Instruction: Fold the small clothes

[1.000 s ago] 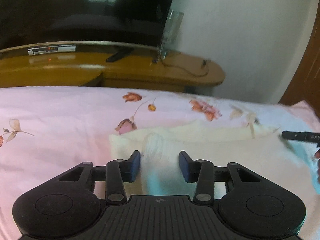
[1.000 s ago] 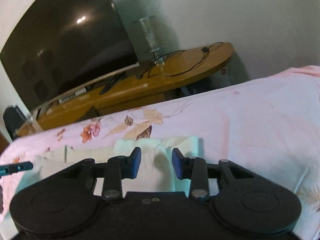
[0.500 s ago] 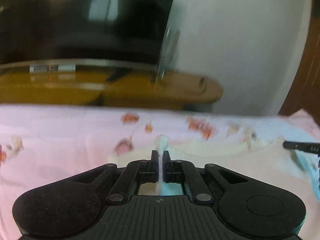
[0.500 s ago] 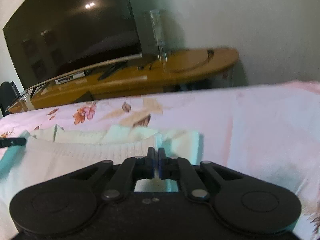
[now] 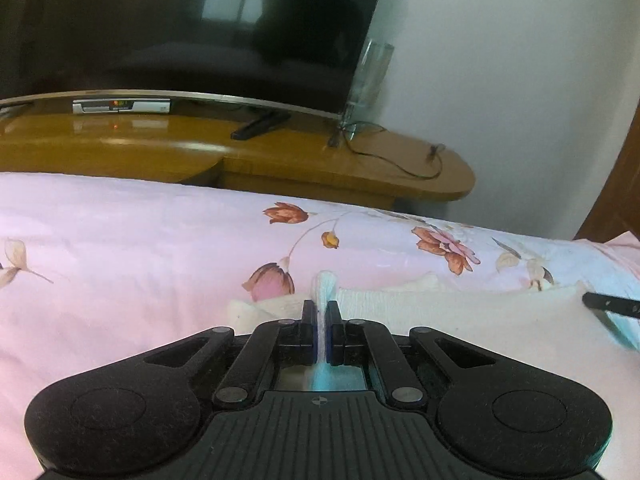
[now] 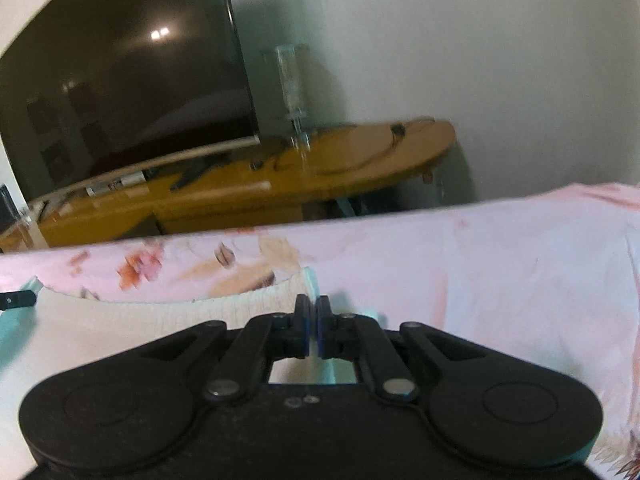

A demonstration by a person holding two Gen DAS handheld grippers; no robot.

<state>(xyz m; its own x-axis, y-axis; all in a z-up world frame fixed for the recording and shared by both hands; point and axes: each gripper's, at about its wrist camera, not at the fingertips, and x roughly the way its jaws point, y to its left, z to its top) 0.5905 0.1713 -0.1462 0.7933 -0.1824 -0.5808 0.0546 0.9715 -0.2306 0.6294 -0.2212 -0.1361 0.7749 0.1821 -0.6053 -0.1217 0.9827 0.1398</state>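
Note:
A cream knitted garment (image 5: 460,304) with pale turquoise parts lies on a pink floral bedsheet (image 5: 120,248). My left gripper (image 5: 321,312) is shut on a pinched fold at the garment's left far edge. My right gripper (image 6: 312,308) is shut on the garment (image 6: 160,320) at its right far corner, and that edge is lifted off the sheet (image 6: 500,264). The tip of the right gripper shows at the right edge of the left wrist view (image 5: 612,305); the left gripper's tip shows at the left edge of the right wrist view (image 6: 16,299).
Beyond the bed stands a wooden TV bench (image 5: 280,152) with a large dark TV (image 5: 180,28), a set-top box (image 5: 120,105), a remote (image 5: 260,127), a glass vase (image 5: 368,76) and a cable (image 5: 400,156). A white wall (image 5: 500,80) is behind.
Both grippers have closed on the garment's far edge, from open one second ago. They have since lifted it, and the right view has swung and blurred.

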